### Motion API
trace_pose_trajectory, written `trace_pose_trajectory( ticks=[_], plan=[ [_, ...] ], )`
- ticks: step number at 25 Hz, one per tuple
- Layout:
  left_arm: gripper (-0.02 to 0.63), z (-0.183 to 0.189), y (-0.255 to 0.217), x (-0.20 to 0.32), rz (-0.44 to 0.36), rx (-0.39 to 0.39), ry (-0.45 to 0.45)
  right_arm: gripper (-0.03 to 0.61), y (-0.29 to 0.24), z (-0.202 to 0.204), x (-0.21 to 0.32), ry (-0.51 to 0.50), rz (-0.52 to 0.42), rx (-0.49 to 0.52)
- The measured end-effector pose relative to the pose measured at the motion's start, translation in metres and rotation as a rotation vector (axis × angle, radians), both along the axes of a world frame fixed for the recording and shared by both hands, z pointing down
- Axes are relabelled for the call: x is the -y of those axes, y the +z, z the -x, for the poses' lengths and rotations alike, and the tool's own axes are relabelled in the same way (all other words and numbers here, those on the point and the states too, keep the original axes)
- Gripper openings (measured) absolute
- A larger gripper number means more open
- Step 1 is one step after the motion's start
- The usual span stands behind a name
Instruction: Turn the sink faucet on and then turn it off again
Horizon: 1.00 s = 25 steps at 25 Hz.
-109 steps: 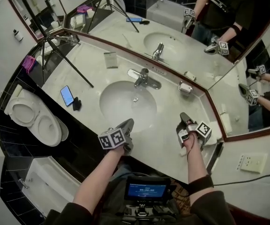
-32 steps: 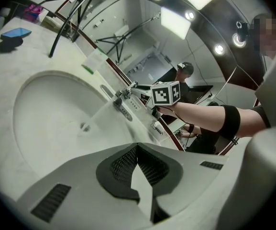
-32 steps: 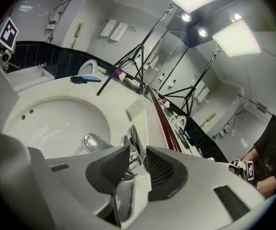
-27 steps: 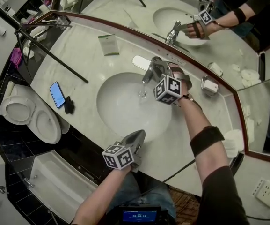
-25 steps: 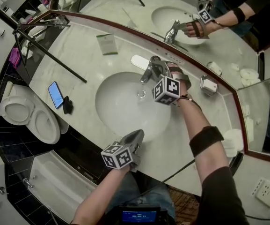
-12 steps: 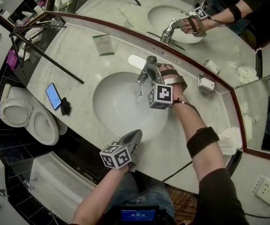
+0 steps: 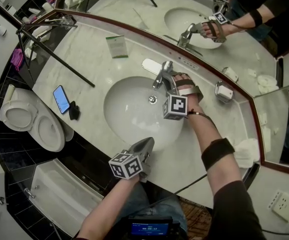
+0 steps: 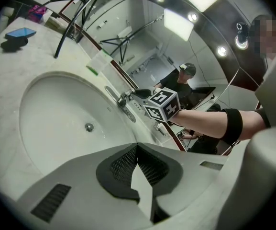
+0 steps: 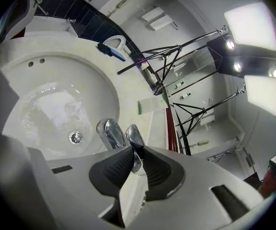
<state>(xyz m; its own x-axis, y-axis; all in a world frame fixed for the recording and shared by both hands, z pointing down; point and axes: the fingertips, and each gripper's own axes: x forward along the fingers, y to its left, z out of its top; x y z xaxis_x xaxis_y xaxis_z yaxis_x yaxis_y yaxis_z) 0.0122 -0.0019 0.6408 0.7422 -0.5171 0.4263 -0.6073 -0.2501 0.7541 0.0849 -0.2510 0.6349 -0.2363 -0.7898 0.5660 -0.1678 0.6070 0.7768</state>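
2 grippers are in view, and only 1 has been busy. At the left, the left gripper (image 7: 146, 145) rests on the near edge of the surface (image 7: 84, 69), jaws together on nothing, just where it sat 1 second ago. In the basin (image 7: 126, 126), the drain (image 7: 153, 99) now shows bare. The thin stream that seemed to fall onto it 1 second ago is gone. The right gripper view shows only wet ripples in the bowl and nothing coming from the spout (image 9: 108, 131).

Further right, the faucet (image 7: 160, 73) stands at the back of the basin by the mirror. Its lever (image 9: 134, 137) lies between the jaws of the right gripper (image 9: 132, 153). Those jaws have just been easing apart, yet the pads appear to touch the lever on both sides. The marker cube (image 7: 175, 106) has rolled and sits lower than before, which fits a lever pushed down.

By my reading, the on and the off are both done. What remains is to let go cleanly and back away without dragging the lever up again.
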Motion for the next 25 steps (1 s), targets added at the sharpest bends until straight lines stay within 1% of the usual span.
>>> trace_pose_trajectory(
  ticks=[3,7,10,11,12,13,17,19,23,25],
  plan=[
    [0.002,0.005,-0.005,-0.001,-0.009,0.009,-0.005,0.069,0.002,-0.002,-0.002,0.030,0.023,0.017],
    [0.002,0.011,-0.013,-0.001,-0.023,0.018,-0.020,0.069,-0.007,-0.001,-0.019,0.077,0.060,0.085],
    [0.002,0.013,-0.025,-0.002,-0.039,0.022,-0.027,0.067,-0.018,-0.009,-0.043,0.133,0.088,0.170],
    [0.002,0.013,-0.030,-0.003,-0.047,0.022,-0.029,0.059,-0.022,-0.013,-0.051,0.158,0.097,0.201],
    [0.002,0.013,-0.036,-0.004,-0.054,0.021,-0.032,0.035,-0.028,-0.018,-0.059,0.185,0.106,0.234],
    [0.002,0.012,-0.041,-0.005,-0.062,0.021,-0.034,0.017,-0.034,-0.024,-0.068,0.214,0.119,0.275],
    [0.002,0.008,-0.056,-0.014,-0.088,0.038,-0.027,0.015,-0.061,-0.048,-0.105,0.332,0.186,0.471],
    [0.002,0.006,-0.064,-0.016,-0.103,0.047,-0.023,0.015,-0.075,-0.058,-0.122,0.362,0.196,0.514],
    [0.002,0.001,-0.071,-0.028,-0.131,0.077,0.001,0.017,-0.091,-0.077,-0.151,0.387,0.203,0.543],
    [0.002,0.000,-0.073,-0.035,-0.143,0.096,0.015,0.015,-0.103,-0.087,-0.162,0.428,0.214,0.603]
  ],
)
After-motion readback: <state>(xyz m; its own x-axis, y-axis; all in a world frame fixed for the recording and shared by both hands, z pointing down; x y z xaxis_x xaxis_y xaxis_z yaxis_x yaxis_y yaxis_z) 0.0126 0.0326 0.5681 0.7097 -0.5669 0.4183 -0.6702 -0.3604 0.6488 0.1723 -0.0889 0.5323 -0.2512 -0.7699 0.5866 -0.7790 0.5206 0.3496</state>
